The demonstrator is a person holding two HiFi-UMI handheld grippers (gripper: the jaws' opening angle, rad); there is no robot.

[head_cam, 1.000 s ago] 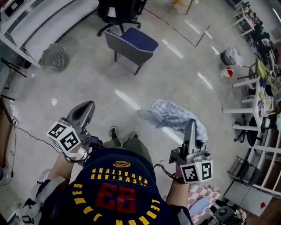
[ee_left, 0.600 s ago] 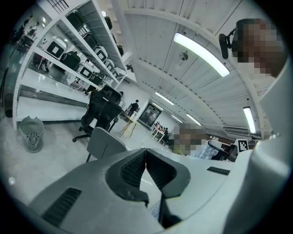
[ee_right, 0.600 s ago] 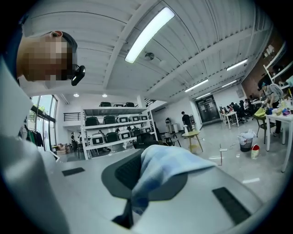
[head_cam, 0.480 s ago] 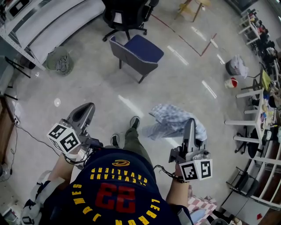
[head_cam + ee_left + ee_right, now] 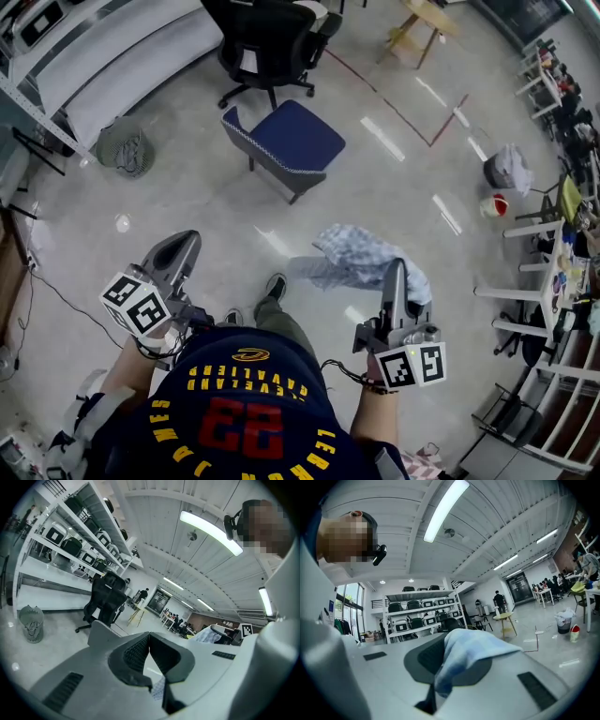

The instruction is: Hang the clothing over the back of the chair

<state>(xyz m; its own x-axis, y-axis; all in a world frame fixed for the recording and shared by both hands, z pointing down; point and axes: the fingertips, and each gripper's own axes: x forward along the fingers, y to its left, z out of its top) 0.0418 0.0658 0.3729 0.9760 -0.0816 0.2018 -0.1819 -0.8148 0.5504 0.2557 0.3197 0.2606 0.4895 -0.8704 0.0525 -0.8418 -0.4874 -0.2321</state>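
At arm's reach ahead of me, the clothing hangs pinched in one gripper, well short of the chair.

Pale blue and checked, the clothing [image 5: 361, 262] droops forward and leftward from the right gripper [image 5: 396, 270], whose jaws are clamped tight on a bunched fold of it. I judge the grip sits near one edge so the rest can fall loose and drape over a rail. Held roughly level, it carries the fabric off the floor [image 5: 187, 197], as far as I can tell. My left gripper [image 5: 185, 242] is empty, jaws pressed together, set off to the side, probably spare for spreading the cloth. The chair [image 5: 295, 141], blue-seated with its grey back [image 5: 246, 133] on the side nearer me, stands well apart ahead, near a black office chair [image 5: 267, 47], so carrying comes before hanging.
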